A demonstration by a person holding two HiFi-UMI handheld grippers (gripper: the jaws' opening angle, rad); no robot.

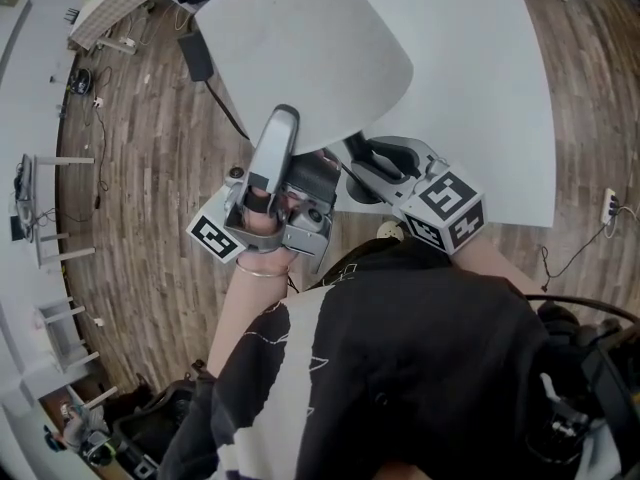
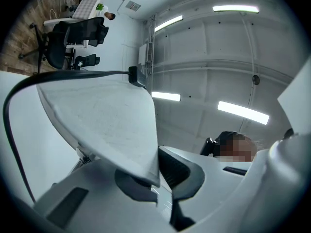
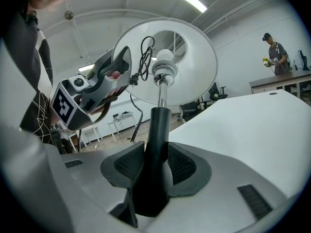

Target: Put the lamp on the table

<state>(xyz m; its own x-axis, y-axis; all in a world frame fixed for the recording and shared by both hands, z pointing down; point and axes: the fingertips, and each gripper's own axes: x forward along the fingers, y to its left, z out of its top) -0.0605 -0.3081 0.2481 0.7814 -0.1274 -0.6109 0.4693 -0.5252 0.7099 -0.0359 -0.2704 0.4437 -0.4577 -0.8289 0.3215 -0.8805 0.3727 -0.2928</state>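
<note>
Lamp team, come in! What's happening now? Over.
Left gripper shut on shade rim. Right gripper shut on black stem. Lamp at table edge. Cord trailing loose.

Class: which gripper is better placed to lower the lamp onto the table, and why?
Right, probably: the right gripper clamps the black stem, next to the table; the left gripper only pinches the lampshade rim.
</note>
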